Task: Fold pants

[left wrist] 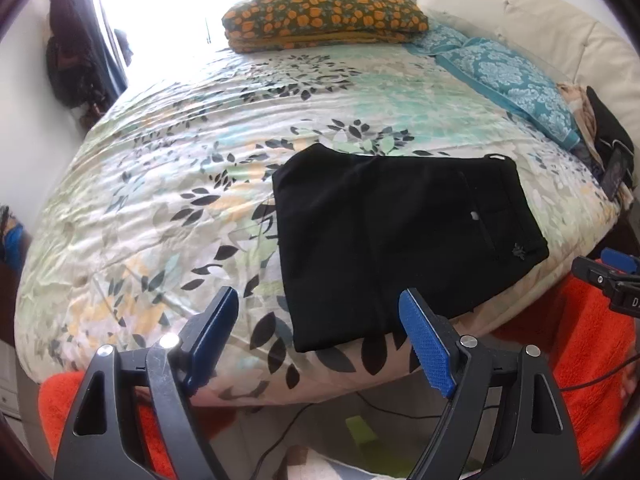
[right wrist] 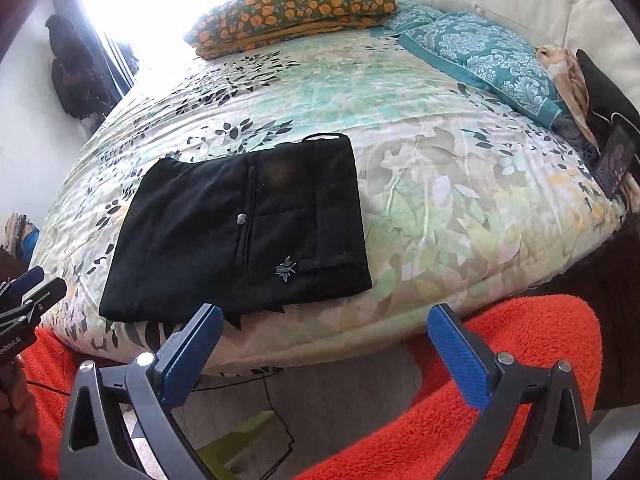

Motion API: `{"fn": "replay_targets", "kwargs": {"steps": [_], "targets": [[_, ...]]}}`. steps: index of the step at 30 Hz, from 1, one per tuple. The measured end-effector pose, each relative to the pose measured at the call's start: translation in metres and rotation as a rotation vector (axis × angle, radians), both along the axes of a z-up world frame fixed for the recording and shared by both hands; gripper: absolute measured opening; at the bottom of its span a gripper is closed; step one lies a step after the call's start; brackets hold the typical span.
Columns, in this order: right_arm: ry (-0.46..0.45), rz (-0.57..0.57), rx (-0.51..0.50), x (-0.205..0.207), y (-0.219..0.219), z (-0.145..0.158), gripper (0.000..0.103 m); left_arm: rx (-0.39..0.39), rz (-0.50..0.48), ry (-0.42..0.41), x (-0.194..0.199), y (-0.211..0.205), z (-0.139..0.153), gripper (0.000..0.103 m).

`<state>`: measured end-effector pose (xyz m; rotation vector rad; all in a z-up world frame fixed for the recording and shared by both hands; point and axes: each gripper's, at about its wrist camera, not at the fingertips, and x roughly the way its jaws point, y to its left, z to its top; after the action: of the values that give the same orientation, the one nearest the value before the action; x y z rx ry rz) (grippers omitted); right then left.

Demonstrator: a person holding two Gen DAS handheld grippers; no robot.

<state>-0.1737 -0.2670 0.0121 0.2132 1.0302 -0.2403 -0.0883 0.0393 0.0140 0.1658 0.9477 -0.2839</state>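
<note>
Pants (right wrist: 240,232) lie folded into a compact black rectangle near the bed's (right wrist: 440,184) front edge, apparently finished, while the left gripper (left wrist: 320,336) and right gripper (right wrist: 326,348) hover spread apart, empty.

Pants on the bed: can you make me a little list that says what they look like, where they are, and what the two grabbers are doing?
pants: black, folded into a flat rectangle
badge: small silver insect near the pants' right edge
place: on the leafy bedspread, near the bed's front edge
left gripper: open, off the bed, touching nothing
right gripper: open, off the bed, touching nothing
pillows: orange flowered and teal, at the far end
state: the pants look folded
</note>
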Motion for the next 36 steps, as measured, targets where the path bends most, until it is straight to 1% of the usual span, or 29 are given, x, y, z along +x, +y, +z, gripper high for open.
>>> {"fn": "replay_targets", "kwargs": {"steps": [3, 8, 11, 14, 16, 17, 19, 20, 21, 22, 24, 25, 26, 28, 29, 31, 34, 35, 36], "targets": [[0.001, 0.023, -0.011, 0.002, 0.008, -0.003, 0.102, 0.040, 0.026, 0.009, 0.003, 0.001, -0.005, 0.084], [0.012, 0.034, -0.009, 0.005, 0.011, -0.008, 0.102, 0.046, 0.035, 0.042, 0.007, 0.002, -0.013, 0.084], [0.023, 0.027, 0.000, 0.006, 0.007, -0.012, 0.102, 0.072, 0.037, 0.051, 0.009, 0.000, -0.017, 0.084], [0.033, 0.020, 0.026, 0.007, 0.004, -0.018, 0.102, 0.078, 0.027, 0.062, 0.013, -0.001, -0.022, 0.084], [0.034, 0.027, 0.071, 0.011, -0.003, -0.022, 0.102, 0.065, 0.009, 0.067, 0.020, -0.001, -0.028, 0.084], [0.030, 0.038, 0.102, 0.015, -0.008, -0.022, 0.102, 0.038, -0.008, 0.080, 0.027, 0.001, -0.033, 0.084], [-0.013, 0.069, 0.169, 0.026, -0.030, -0.018, 0.102, -0.073, -0.035, 0.132, 0.046, 0.010, -0.043, 0.084], [-0.041, 0.078, 0.197, 0.033, -0.046, -0.016, 0.102, -0.137, -0.041, 0.176, 0.059, 0.017, -0.050, 0.084], [-0.044, 0.077, 0.222, 0.043, -0.066, -0.018, 0.102, -0.188, -0.041, 0.223, 0.072, 0.021, -0.057, 0.084], [-0.027, 0.063, 0.260, 0.053, -0.085, -0.023, 0.102, -0.228, -0.033, 0.262, 0.086, 0.025, -0.065, 0.084], [0.006, 0.061, 0.414, 0.075, -0.116, -0.043, 0.102, -0.284, -0.036, 0.326, 0.106, 0.025, -0.083, 0.084], [0.017, 0.063, 0.471, 0.084, -0.125, -0.054, 0.102, -0.291, -0.029, 0.347, 0.114, 0.024, -0.092, 0.084], [0.034, 0.069, 0.505, 0.092, -0.130, -0.065, 0.102, -0.295, -0.023, 0.371, 0.120, 0.023, -0.101, 0.084], [0.071, 0.091, 0.534, 0.105, -0.128, -0.085, 0.102, -0.304, -0.014, 0.407, 0.125, 0.019, -0.115, 0.084], [0.093, 0.122, 0.548, 0.110, -0.123, -0.093, 0.102, -0.309, -0.017, 0.422, 0.126, 0.016, -0.120, 0.084], [0.132, 0.178, 0.531, 0.117, -0.109, -0.107, 0.102, -0.321, -0.028, 0.427, 0.125, 0.012, -0.124, 0.084], [0.130, 0.252, 0.511, 0.120, -0.093, -0.115, 0.103, -0.308, -0.051, 0.437, 0.130, 0.006, -0.127, 0.084], [0.125, 0.251, 0.526, 0.121, -0.094, -0.116, 0.103, -0.311, -0.044, 0.437, 0.133, 0.008, -0.126, 0.084], [0.113, 0.247, 0.567, 0.122, -0.095, -0.116, 0.103, -0.321, -0.019, 0.428, 0.137, 0.013, -0.123, 0.084]]}}
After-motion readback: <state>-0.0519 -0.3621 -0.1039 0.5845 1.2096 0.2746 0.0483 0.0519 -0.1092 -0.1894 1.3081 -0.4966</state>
